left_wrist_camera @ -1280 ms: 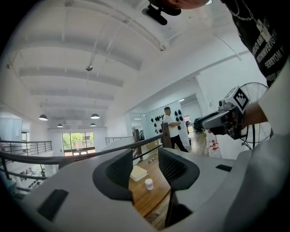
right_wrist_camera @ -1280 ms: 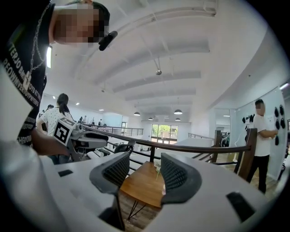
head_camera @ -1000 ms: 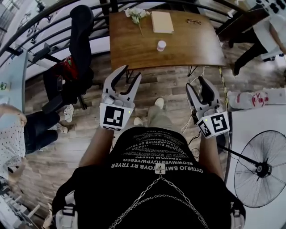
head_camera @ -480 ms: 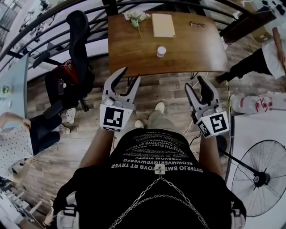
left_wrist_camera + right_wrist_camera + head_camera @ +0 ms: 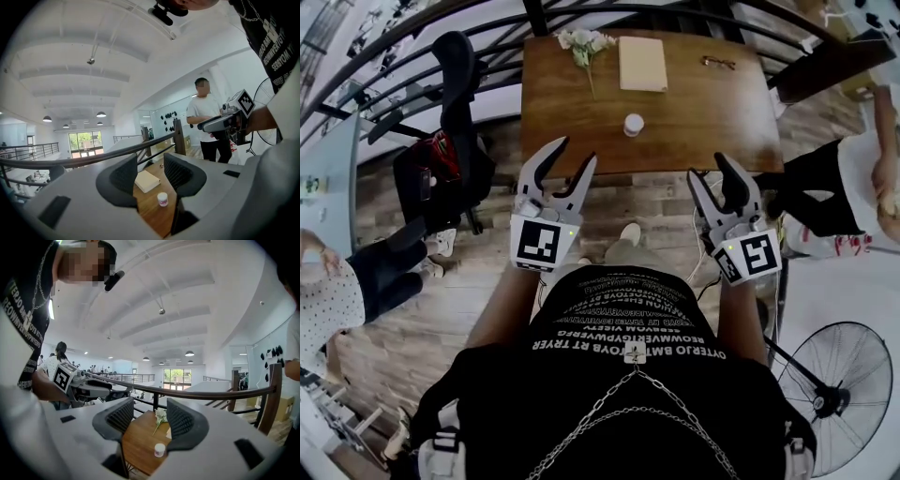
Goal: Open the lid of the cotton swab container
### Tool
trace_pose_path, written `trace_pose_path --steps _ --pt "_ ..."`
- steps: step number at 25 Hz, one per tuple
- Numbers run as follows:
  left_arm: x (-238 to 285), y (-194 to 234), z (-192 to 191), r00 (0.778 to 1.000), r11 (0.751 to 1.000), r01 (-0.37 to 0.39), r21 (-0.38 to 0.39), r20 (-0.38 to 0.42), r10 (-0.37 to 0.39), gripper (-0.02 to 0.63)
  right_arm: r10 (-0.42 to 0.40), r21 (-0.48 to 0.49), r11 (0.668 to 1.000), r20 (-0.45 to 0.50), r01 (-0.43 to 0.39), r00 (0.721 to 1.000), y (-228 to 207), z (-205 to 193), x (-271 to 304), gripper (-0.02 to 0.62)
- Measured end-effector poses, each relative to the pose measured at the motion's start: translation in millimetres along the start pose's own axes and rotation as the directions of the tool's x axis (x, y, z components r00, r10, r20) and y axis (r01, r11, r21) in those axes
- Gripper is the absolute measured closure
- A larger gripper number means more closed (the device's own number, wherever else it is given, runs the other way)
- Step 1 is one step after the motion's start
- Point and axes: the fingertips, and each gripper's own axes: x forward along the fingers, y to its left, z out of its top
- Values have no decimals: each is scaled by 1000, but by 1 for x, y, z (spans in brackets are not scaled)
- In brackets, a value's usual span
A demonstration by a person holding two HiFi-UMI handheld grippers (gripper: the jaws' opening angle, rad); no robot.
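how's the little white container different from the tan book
The cotton swab container is small, round, white and upright; the book is larger, flat, rectangular and tan. The container stands mid-table; the book lies toward the far edge beside the flowers. Both rest on the wooden table.

Bright, even light fills the room: ceiling lamps (image 5: pixel 101 114) glow and a far window (image 5: pixel 84 140) is washed out pale, while the white ceiling is close to overexposed. The head view is sharp, with a soft sheen on the wooden table (image 5: pixel 694 112) and only faint shadows on the floor. Both gripper views are round fisheye pictures with black corners, where the railing (image 5: pixel 113 153) bows and the near grey bodies of the left gripper (image 5: pixel 150 176) and right gripper (image 5: pixel 145 420) look slightly soft.
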Motion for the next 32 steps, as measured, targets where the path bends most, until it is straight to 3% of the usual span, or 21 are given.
trace_pose_path --steps 8,13,20,32 --pt "44 -6 8 999 999 -42 -4 -8 42 428 55 4 998 20 -55 998 -54 1 20 391" --pt "63 -7 -1 995 996 -92 2 -32 92 428 106 -5 994 36 -105 994 -79 1 32 391" --pt "73 -14 -30 991 995 -100 -15 -92 99 428 133 10 991 39 -133 990 -90 -5 49 391" --pt "138 -13 -108 990 1000 16 -27 -138 -19 420 17 35 999 -14 -17 1000 -132 -21 67 391"
